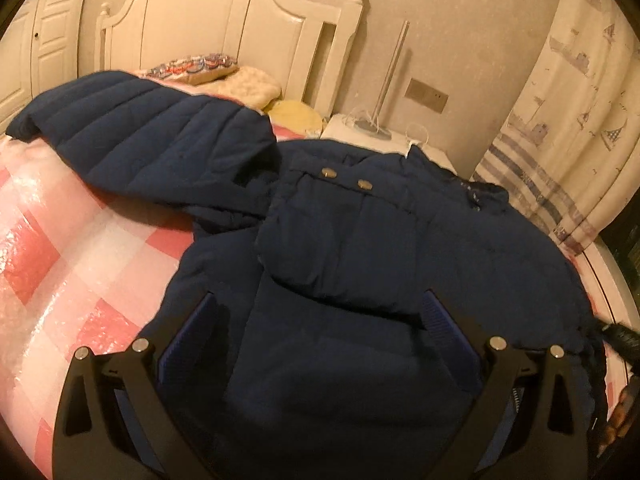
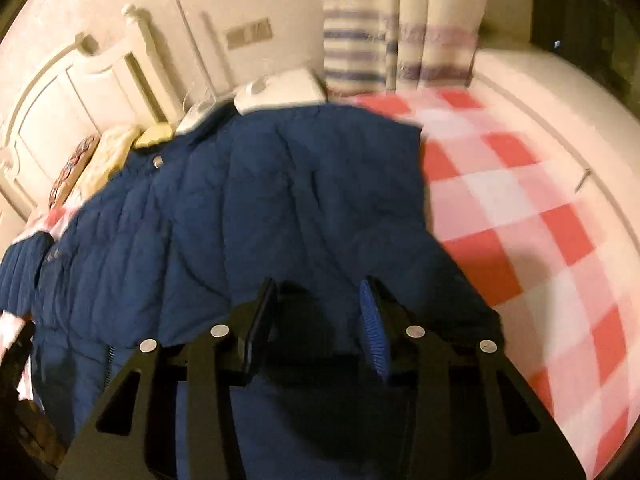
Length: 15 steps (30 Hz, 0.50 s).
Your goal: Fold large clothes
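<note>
Here, near to far, all placed from the jacket:
Left gripper (image 1: 320, 320): jaws wide apart over the jacket's near body, clamping nothing.
Right gripper (image 2: 320, 312): jaws part-way apart above the jacket's near edge; fabric seems to lie between, grip unclear.
Jacket (image 1: 360, 240): navy, padded, spread on the checked bed (image 2: 520, 220); long axis runs away from both jaws toward the headboard (image 1: 200, 20).
Sleeve (image 1: 140, 132): stretched out left of the body, likely nearer the left hand.

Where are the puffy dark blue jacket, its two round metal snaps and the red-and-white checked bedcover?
Puffy dark blue jacket (image 1: 360, 248): left wrist view, chest panel.
Two round metal snaps (image 1: 329, 173): left wrist view, left snap.
Red-and-white checked bedcover (image 2: 520, 208): right wrist view, bare part right of jacket.
</note>
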Each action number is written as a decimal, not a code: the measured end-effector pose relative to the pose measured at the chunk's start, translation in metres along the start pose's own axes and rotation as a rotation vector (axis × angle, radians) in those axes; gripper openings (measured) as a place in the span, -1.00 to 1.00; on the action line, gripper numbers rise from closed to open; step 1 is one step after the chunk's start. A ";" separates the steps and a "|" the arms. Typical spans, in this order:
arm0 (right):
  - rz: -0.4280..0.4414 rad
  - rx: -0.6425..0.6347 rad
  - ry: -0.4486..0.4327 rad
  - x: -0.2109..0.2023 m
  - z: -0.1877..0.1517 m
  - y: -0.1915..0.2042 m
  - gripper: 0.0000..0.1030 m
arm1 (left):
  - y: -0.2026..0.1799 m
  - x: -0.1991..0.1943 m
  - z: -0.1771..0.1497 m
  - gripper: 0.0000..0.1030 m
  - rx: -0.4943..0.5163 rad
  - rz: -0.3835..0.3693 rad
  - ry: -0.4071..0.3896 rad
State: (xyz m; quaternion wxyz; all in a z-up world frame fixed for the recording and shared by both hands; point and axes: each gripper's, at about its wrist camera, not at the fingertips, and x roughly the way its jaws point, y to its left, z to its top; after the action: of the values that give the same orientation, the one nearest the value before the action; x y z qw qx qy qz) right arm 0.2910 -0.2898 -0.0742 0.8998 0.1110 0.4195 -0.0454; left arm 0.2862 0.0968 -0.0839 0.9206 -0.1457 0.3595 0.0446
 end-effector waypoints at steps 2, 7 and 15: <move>0.019 -0.058 -0.074 -0.018 0.000 0.022 -0.08 | -0.001 0.004 0.000 0.95 0.005 0.007 0.017; -0.157 -0.192 0.017 0.019 -0.007 0.032 0.30 | 0.011 0.000 0.011 0.95 -0.004 -0.019 0.042; -0.095 -0.118 0.005 0.019 -0.013 0.012 0.34 | 0.182 -0.031 0.082 0.95 -0.412 0.031 -0.054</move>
State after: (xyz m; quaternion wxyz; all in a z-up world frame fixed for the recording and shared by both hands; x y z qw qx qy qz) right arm 0.2958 -0.2748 -0.0953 0.9006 0.0378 0.4284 -0.0628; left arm 0.2823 0.2959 -0.0483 0.8799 -0.3240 0.3202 0.1353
